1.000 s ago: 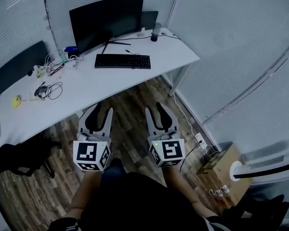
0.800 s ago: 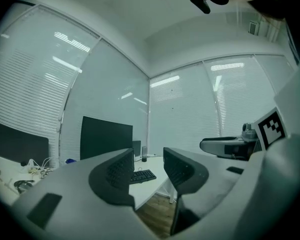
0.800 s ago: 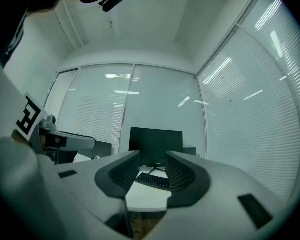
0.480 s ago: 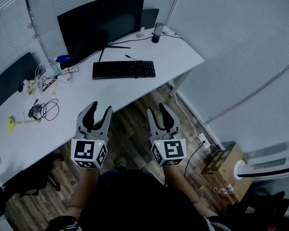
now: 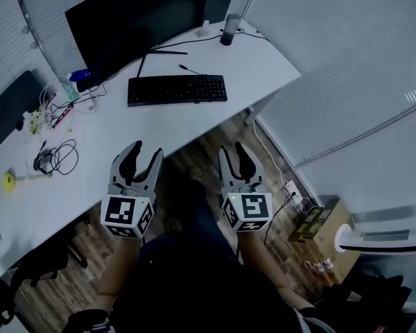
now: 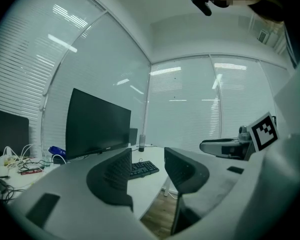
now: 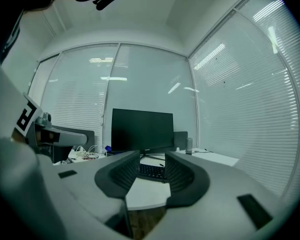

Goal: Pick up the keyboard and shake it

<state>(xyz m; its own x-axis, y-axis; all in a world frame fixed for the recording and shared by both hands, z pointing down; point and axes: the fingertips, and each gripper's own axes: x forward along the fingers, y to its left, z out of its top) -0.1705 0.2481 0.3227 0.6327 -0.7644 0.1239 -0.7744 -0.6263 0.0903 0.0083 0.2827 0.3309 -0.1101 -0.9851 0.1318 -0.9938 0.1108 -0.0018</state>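
Note:
A black keyboard (image 5: pixel 177 89) lies flat on the white desk (image 5: pixel 159 127), in front of a dark monitor (image 5: pixel 135 19). Both grippers hang in the air short of the desk's near edge, well apart from the keyboard. My left gripper (image 5: pixel 145 151) is open with nothing between its jaws, which have just been opening. My right gripper (image 5: pixel 233 148) is open and empty too, and its jaws have also just been opening. In the left gripper view the keyboard (image 6: pixel 144 169) shows far off between the jaws of that gripper (image 6: pixel 147 154). The right gripper view frames the keyboard (image 7: pixel 151 171) the same way past its gripper (image 7: pixel 152 155).
A dark cylinder (image 5: pixel 227 30) stands at the desk's far right corner. Coiled cables (image 5: pixel 55 155) and small items (image 5: pixel 48 113) lie on the desk's left part. A cardboard box (image 5: pixel 315 220) sits on the wooden floor at the right. Blinded glass walls close the room.
Both grippers have moved forward toward the desk edge, and the desk and keyboard now sit nearer in the head view. Both pairs of jaws stand a little wider.

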